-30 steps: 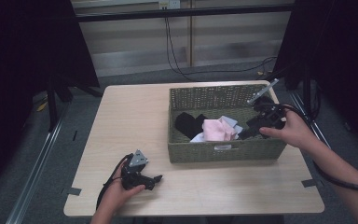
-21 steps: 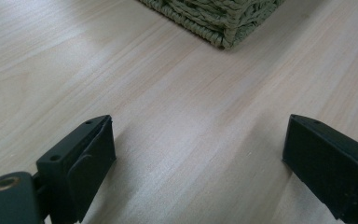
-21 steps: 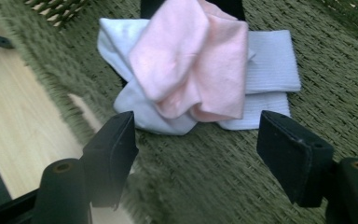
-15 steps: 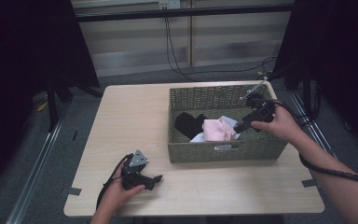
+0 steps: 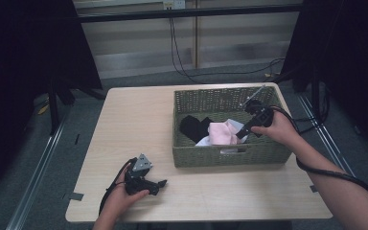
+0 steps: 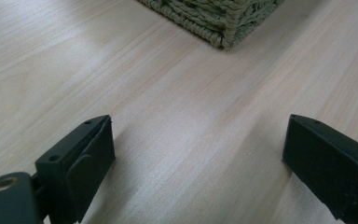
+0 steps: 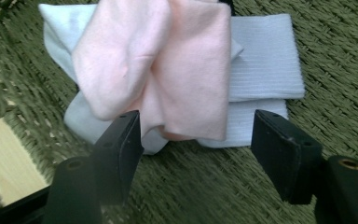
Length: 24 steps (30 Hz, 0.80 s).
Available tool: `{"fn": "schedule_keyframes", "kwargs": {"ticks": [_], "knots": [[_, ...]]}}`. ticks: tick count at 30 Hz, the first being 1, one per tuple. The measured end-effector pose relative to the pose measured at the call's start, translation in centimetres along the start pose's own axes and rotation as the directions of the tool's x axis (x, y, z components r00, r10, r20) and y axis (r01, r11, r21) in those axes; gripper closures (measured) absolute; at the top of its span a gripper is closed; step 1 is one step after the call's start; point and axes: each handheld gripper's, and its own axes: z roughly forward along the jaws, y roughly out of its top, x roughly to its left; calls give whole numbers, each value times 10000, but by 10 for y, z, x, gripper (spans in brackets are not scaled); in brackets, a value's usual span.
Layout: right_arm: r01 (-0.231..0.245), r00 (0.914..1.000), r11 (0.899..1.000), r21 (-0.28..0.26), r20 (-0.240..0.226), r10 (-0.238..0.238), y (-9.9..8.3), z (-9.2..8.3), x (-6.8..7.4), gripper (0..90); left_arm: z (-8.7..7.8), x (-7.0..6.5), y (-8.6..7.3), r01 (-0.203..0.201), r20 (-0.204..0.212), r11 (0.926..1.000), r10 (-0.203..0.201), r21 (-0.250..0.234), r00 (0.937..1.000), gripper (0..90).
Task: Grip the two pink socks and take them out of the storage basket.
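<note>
Two grippers: right gripper [image 7: 196, 135] has dropped into the basket [image 5: 230, 155] since a sec ago, jaws narrowing yet still apart, pink sock [image 7: 168, 65] just ahead, ungripped; grab looks imminent; left gripper [image 5: 146, 179] wide, parked on table [image 5: 124, 120].

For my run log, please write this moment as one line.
right gripper: open, closing, above pink cloth | basket | left gripper: open on table

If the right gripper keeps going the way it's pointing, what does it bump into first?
Probably the pink cloth: it lies just ahead of the right gripper, between its open jaws, on top of a white cloth in the basket.
</note>
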Motion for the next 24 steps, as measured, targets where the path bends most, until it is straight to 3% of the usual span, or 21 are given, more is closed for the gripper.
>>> {"fn": "schedule_keyframes", "kwargs": {"ticks": [5, 11, 14, 15, 18, 20, 24], "knots": [[131, 9999, 9999, 108, 83, -132, 4, 8, 0, 309, 0, 0, 0, 5, 2, 10000, -5, -8, 10000, 84], [414, 9991, 9985, 361, -128, -410, 11, 19, 4, 332, 0, 0, 0, -10, 3, 10000, 10, 2, 10000, 84], [482, 9986, 9976, 488, -262, -470, 14, 25, 4, 413, 0, 0, 0, 6, 0, 10000, -6, -6, 10000, 84], [515, 9984, 9972, 544, -274, -501, 14, 27, 3, 514, 0, 0, 0, -7, 5, 10000, 7, 5, 10000, 84], [438, 9982, 9974, 572, -438, -413, 14, 28, 3, 575, 0, 0, 0, -39, 8, 10000, 39, 28, 10000, 84], [524, 9971, 9959, 734, -589, -482, 16, 28, 2, 731, 0, 0, 0, -6, 1, 10000, 6, 4, 10000, 84], [558, 9967, 9957, 742, -625, -512, 17, 25, 3, 807, 0, 0, 0, -36, 8, 10000, 36, 32, 10000, 84]]}}
